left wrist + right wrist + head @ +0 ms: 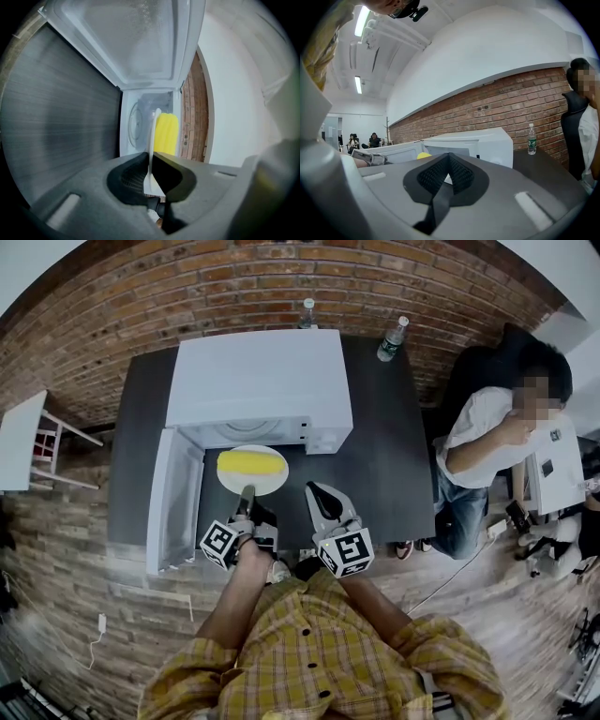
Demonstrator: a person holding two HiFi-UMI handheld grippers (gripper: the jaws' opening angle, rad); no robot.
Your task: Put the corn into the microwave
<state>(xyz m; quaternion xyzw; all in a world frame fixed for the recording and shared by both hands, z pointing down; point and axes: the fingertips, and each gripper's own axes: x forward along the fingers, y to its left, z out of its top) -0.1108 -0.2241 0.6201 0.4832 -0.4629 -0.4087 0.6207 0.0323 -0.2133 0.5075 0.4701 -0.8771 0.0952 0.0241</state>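
Note:
A yellow corn cob lies on a white plate just in front of the white microwave's open cavity. The microwave door is swung out to the left. My left gripper is shut on the plate's near rim. In the left gripper view the plate shows edge-on between the jaws of the left gripper, with the corn beyond and the cavity behind. My right gripper hovers to the plate's right, shut and holding nothing.
The microwave stands on a dark table. Two water bottles stand at its far edge. A person sits right of the table. A white side table is at the far left.

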